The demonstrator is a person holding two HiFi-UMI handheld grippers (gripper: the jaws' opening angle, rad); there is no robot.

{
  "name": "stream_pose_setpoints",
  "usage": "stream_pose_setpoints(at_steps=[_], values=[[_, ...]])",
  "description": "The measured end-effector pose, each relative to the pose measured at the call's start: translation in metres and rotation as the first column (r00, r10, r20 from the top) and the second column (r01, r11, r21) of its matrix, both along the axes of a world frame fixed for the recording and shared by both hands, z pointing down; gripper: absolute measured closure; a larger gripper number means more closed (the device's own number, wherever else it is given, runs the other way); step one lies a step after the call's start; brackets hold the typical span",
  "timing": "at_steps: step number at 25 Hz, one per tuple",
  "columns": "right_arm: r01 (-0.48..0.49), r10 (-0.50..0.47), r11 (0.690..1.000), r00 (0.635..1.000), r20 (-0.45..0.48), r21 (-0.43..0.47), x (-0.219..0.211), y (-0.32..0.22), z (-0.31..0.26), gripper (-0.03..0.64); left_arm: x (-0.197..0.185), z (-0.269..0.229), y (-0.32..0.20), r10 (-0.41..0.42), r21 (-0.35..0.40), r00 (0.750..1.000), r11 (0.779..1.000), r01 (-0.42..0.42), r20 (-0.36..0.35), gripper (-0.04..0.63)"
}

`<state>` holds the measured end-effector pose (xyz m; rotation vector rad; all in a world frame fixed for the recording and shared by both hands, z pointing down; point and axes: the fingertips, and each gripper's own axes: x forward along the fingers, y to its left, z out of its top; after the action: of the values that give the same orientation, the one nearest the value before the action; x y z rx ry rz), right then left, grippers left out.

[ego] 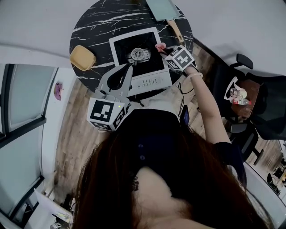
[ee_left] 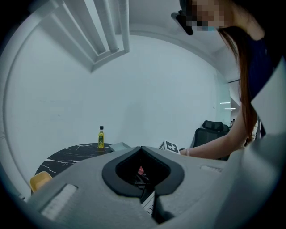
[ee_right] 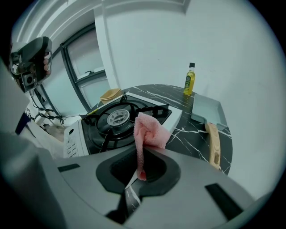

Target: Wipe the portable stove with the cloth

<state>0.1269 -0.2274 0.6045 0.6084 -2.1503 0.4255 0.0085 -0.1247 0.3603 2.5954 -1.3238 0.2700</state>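
The portable stove [ego: 138, 56], white with a black top and a round burner, stands on the near half of a round black marble table [ego: 89, 31]. My right gripper [ego: 165, 50] is shut on a pink cloth [ego: 160, 46] at the stove's right rear corner. In the right gripper view the cloth [ee_right: 150, 129] sticks up from the gripper [ee_right: 144, 151], with the stove [ee_right: 116, 118] just beyond to the left. My left gripper [ego: 129, 67] hovers over the stove's front left edge, shut and holding nothing [ee_left: 141, 148].
A yellow sponge-like block [ego: 82, 57] lies at the table's left edge. A teal board with a wooden handle [ego: 163, 9] lies at the back right, and a small oil bottle [ee_right: 189, 79] stands behind it. Black office chairs [ego: 250, 89] stand to the right.
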Motion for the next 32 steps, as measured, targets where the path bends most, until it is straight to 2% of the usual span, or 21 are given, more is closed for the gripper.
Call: stream_pose_setpoints(at_steps=[12,32], values=[[-0.016,0.016,1.000,1.000,-0.019,-0.026,0.006,0.023,0.002,0.592,-0.007,-0.005,0.002,-0.004,-0.010,1.000,1.000,0.004,-0.006,0.583],[-0.092,0.091,0.995,0.995,-0.051,-0.024,0.017,0.070,0.004,0.592,-0.009,-0.002,0.030,0.052,-0.011,0.998,0.999,-0.052,-0.038,0.583]])
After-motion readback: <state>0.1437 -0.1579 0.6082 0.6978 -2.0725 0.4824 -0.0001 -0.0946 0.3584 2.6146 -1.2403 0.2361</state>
